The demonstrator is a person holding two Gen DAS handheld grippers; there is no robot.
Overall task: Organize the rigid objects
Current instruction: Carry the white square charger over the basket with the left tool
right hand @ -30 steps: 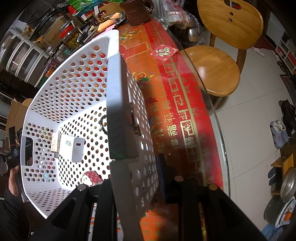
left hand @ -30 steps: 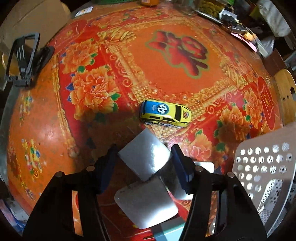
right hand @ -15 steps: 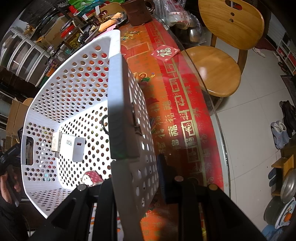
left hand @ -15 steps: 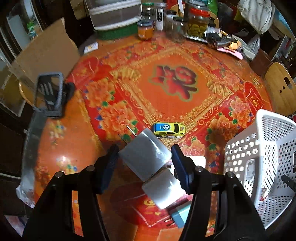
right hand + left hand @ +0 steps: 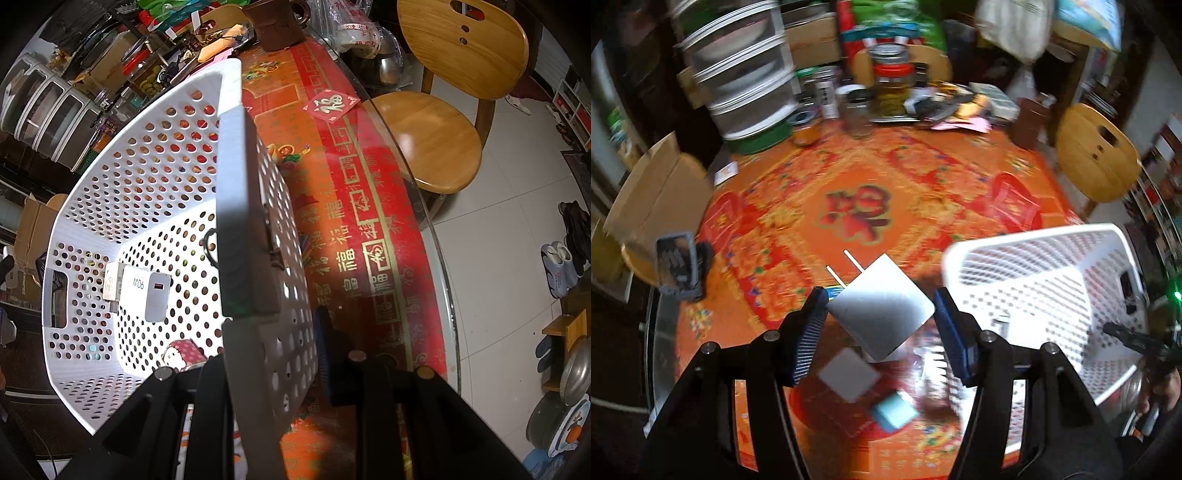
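We list: basket point(image 5: 110, 206), white perforated plastic, matt; surface point(image 5: 369, 221), glossy under glass, printed red covering; chair point(image 5: 428, 140) at two o'clock, smooth varnished wood.

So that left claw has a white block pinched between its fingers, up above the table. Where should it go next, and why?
Probably sideways, over the white basket, and then let go. The left claw holds the white block above the red tablecloth, and the basket's open mouth lies just to its right. The right claw is clamped on the basket's wall, apparently steadying it. A white charger already lies inside.
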